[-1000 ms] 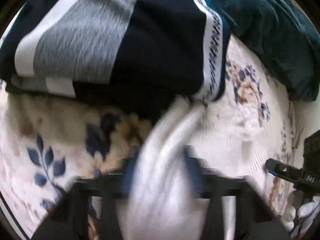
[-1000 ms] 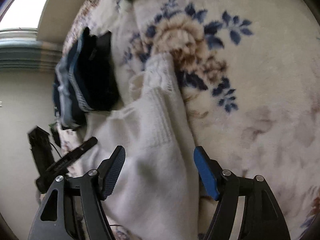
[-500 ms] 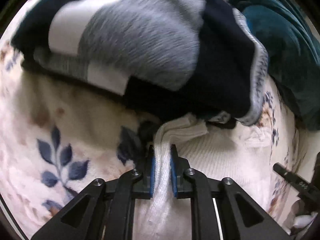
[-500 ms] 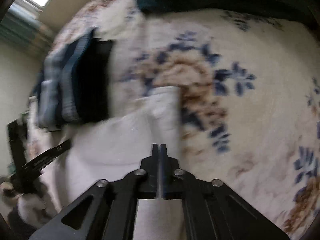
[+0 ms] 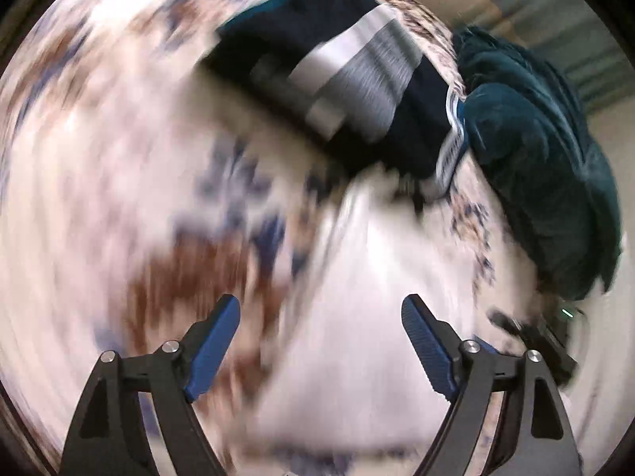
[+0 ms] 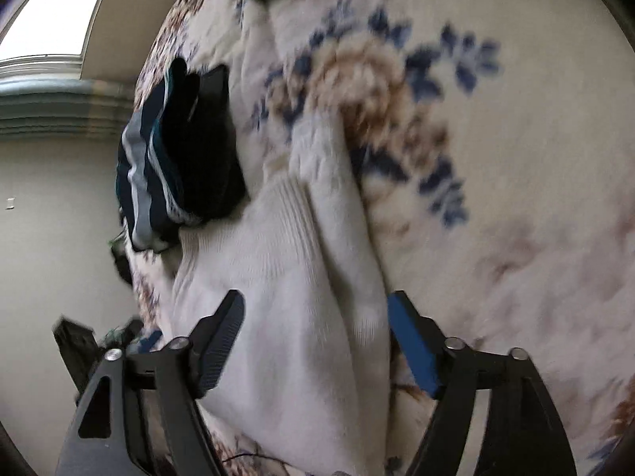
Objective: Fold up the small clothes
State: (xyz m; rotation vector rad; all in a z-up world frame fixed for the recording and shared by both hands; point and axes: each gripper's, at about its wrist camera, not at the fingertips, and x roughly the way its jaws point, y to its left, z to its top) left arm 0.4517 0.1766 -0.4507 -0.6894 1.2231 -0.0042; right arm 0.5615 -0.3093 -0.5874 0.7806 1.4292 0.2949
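Left hand-held gripper (image 5: 321,341) has just let go: half a second ago its blue pads were clenched on a bunched edge of the white knit garment (image 6: 293,277), and now its jaws are opening, spread wide with nothing pressed between them. Its view is smeared by motion, and the scene has swung round compared with the earlier frames, so this hand has pulled away from the spot where it held the cloth. Only a pale blur of the garment shows beneath it.

Further right, the right hand-held gripper (image 6: 315,341) tells the same story. Its jaws, shut tight half a second ago, are opening too; the garment lies under and between its pads (image 6: 412,357), but they do not press on it. The cloth rests released on the bed.

Read together, both releases suggest a fold has just been laid down. The white garment lies as a long doubled strip with one flap lapped over the ribbed body, near the bed's left edge as the right wrist view shows it. It still looks long and loose, so more folding probably remains.

Just beside its far end, touching or nearly so, sits a folded dark striped garment (image 6: 174,158), apparently already done. A teal plush bundle (image 5: 535,158) lies beyond that.

All of it rests on a cream floral blanket (image 6: 516,158) covering the bed. Past the bed's left edge are a plain pale wall, grey horizontal bands that may be a blind or moulding, and a bright window (image 6: 51,20).
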